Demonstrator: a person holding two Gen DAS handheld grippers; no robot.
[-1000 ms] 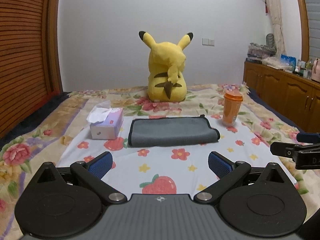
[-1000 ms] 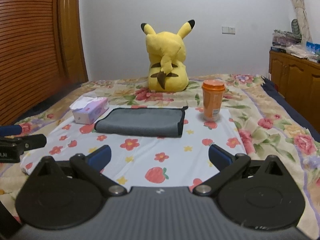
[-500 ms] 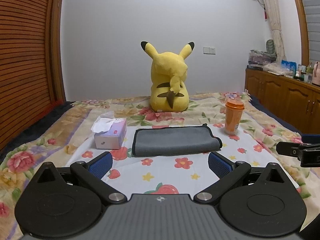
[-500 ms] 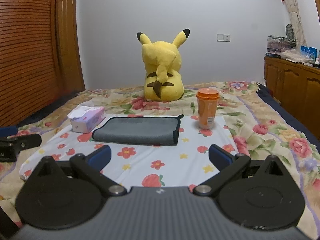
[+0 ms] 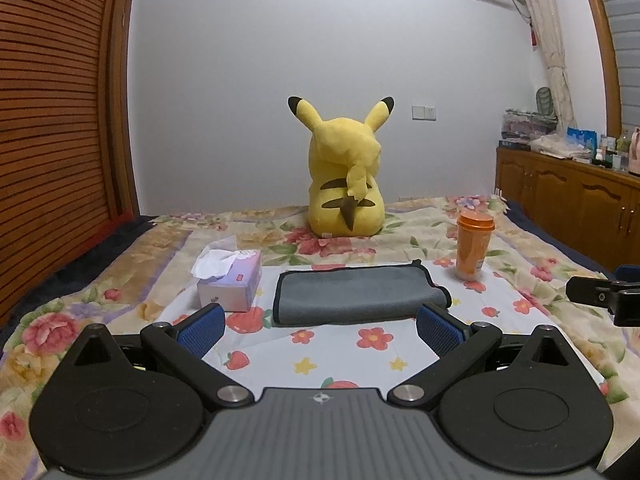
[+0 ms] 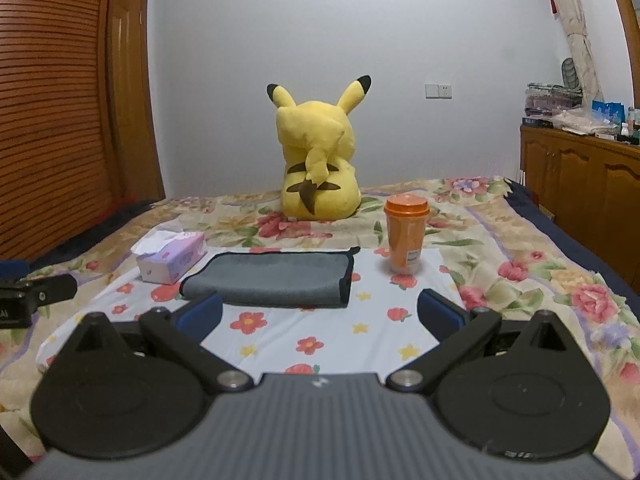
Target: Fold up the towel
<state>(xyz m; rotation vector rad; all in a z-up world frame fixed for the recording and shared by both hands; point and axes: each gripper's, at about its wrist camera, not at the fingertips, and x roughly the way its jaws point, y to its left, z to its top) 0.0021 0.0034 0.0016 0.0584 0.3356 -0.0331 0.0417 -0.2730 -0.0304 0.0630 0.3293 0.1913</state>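
A grey towel (image 5: 356,294) with black edging lies folded flat on a white flowered cloth (image 5: 372,356) on the bed. It also shows in the right wrist view (image 6: 276,278). My left gripper (image 5: 320,326) is open and empty, held low, nearer than the towel's near edge. My right gripper (image 6: 320,314) is open and empty, also short of the towel. The right gripper shows at the right edge of the left wrist view (image 5: 600,296). The left gripper shows at the left edge of the right wrist view (image 6: 36,292).
A tissue box (image 5: 230,282) stands left of the towel, an orange cup with lid (image 5: 474,244) to its right. A yellow Pikachu plush (image 5: 346,184) sits behind. Wooden cabinets (image 5: 572,204) line the right wall, a slatted wooden door (image 5: 52,140) the left.
Both grippers have tilted up and dropped lower, so the towel and bed sit lower in view and more wall shows. The towel has not moved.
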